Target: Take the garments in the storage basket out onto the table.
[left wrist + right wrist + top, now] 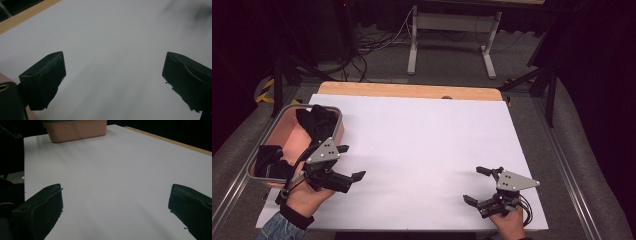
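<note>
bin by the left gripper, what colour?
Salmon pink bin, grey rim; clearest in the high view.

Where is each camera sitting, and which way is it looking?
High view: above the person's side, looking forward and down at the white table; both hands, left gripper and right gripper show.
Left gripper view: rides the left gripper, looking across the table; open jaws show.
Right gripper view: rides the right gripper, looking toward the pink bin.
High and right gripper views share the bin.
</note>
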